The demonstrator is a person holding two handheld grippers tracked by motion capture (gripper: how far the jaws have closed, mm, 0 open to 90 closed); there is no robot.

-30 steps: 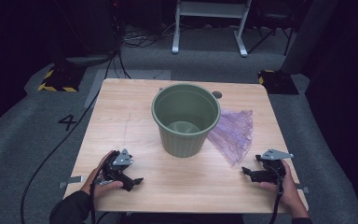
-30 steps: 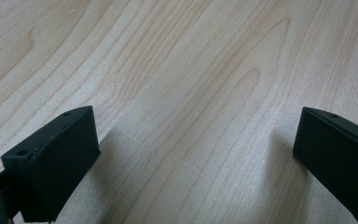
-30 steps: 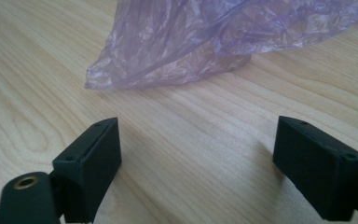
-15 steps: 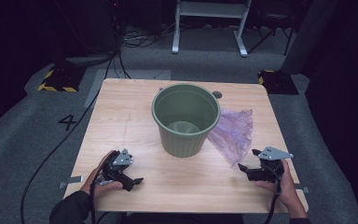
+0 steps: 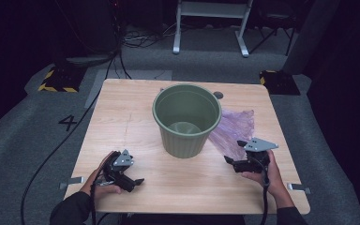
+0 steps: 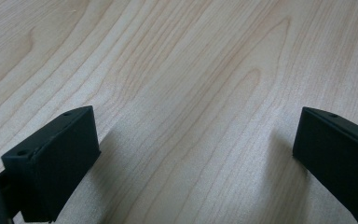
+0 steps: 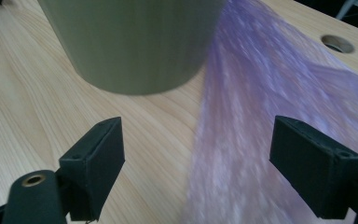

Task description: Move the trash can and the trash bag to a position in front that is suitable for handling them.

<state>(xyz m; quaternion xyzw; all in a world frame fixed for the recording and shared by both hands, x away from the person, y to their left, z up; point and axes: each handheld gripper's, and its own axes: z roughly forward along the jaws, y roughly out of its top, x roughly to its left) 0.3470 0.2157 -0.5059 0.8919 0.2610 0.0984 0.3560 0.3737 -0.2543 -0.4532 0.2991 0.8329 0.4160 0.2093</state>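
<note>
purple bag (image 7: pixel 279 116): thin, crinkled, translucent, flat on table, just ahead of right gripper (image 7: pixel 196 154), beside green bucket (image 5: pixel 186 118) | right gripper: jaws wide apart, empty | left gripper (image 6: pixel 196 154): jaws wide apart, empty, over bare wood | table (image 5: pixel 126 122): pale wood grain | room: dark, grey floor, cables

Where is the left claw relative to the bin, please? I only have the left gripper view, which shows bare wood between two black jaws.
Observer: The left claw rests near the table's front edge, well short of the green bin.
Operator: Is anything lying beside the bin?
Observer: Yes, a purple plastic bag lies flat against its right side.
Operator: What is the right claw doing?
Observer: The right claw is open, its jaws apart over the bag's near end, holding nothing.
</note>
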